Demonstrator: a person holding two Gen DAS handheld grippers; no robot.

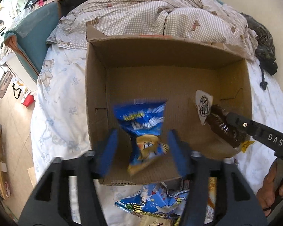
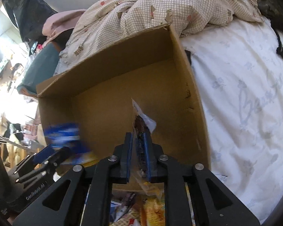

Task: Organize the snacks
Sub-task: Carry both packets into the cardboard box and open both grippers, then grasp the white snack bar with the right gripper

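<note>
An open cardboard box [image 1: 96, 75] [image 2: 111, 60] stands on a bed. My left gripper [image 1: 144, 150] hangs over its near edge with the jaws wide open. A blue snack packet [image 1: 141, 124] with a brown animal on it is between the pads, blurred and touching neither; in the right wrist view it is a blue smear [image 2: 64, 133]. My right gripper [image 2: 138, 150] is over the box's right side. A brown snack packet [image 2: 141, 130] [image 1: 220, 124] stands between its pads, leaning on the right one, with a slim gap at the left pad.
Several loose snack packets [image 1: 154, 203] [image 2: 151, 211] lie on the sheet in front of the box. A crumpled checked duvet [image 1: 141, 9] is piled behind it, and dark clothing [image 1: 263, 43] lies at the far right. A hand [image 1: 269, 188] holds the right gripper.
</note>
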